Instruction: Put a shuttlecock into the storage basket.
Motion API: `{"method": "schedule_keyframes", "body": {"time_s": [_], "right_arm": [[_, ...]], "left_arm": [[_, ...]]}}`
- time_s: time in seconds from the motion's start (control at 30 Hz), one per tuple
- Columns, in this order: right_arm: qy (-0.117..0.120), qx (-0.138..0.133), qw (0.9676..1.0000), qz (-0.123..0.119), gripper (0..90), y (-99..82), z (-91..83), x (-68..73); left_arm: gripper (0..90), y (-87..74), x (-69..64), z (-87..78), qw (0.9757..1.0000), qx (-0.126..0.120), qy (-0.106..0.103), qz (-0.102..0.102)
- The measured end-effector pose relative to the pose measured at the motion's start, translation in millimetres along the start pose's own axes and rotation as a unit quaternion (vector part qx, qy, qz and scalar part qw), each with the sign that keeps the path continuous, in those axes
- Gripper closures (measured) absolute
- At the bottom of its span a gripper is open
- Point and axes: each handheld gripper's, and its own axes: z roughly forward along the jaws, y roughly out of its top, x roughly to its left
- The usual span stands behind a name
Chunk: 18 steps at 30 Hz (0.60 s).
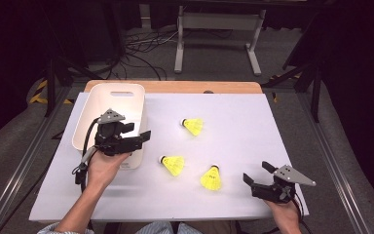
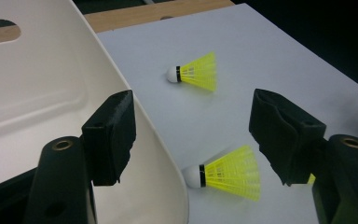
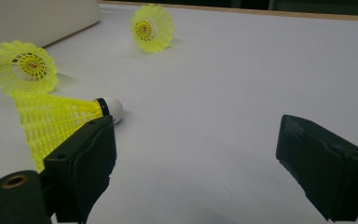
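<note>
Shuttlecocks — three of them, each with a bright yellow mesh skirt, a black band and a white rounded cork — lie on their sides on the white tabletop. One shuttlecock lies near the middle, towards the far edge; a second shuttlecock lies just off the near right corner of the white bin; the third shuttlecock lies closer to the near edge, cork pointing away. They are apart from each other. The bin is a white plastic tub with a handle slot, at the far left corner.

The left tongs hover at the bin's near right rim with jaws wide and nothing between the pads — one jaw over the bin's inside, the other over the tabletop. The right tongs sit near the near right corner, jaws wide and holding nothing, pointed towards the third shuttlecock.
</note>
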Motion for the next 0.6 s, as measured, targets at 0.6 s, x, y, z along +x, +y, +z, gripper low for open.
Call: {"method": "schedule_keyframes", "body": {"time_s": [0.6], "right_arm": [[0.0, 0.0, 1.0, 0.0, 12.5, 0.0, -0.1, 0.2]], "left_arm": [[35.0, 2.9, -17.5, 7.6, 0.9992, 0.035, -0.012, 0.014]]}}
